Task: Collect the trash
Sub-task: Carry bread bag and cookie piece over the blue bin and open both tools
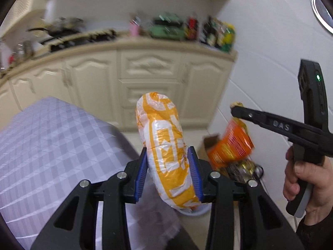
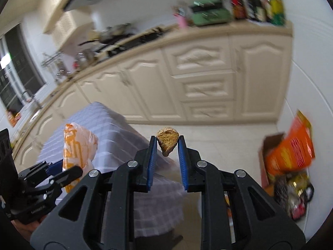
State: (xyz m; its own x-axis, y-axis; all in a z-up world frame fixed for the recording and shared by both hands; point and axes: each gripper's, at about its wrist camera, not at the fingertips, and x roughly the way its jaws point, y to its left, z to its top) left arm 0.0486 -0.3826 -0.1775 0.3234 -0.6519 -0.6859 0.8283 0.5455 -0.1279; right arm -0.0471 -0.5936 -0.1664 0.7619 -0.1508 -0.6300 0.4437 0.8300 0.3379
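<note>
My left gripper point(image 1: 168, 154) is shut on a crumpled orange-and-white plastic bag point(image 1: 164, 143), held in the air past the table's corner. It also shows at the left of the right wrist view point(image 2: 78, 148). My right gripper point(image 2: 166, 139) is shut on a small brown piece of bread crust point(image 2: 167, 142), held at the fingertips above the floor. In the left wrist view the right gripper point(image 1: 237, 109) reaches in from the right with the crust point(image 1: 236, 104) at its tip. A white bin rim point(image 1: 195, 210) shows below the bag, mostly hidden.
A table with a lilac checked cloth point(image 1: 47, 145) is at the left. An orange carton and other packaging point(image 1: 231, 145) lie on the floor by the white wall, also in the right wrist view point(image 2: 289, 152). Cream kitchen cabinets point(image 2: 187, 79) stand behind.
</note>
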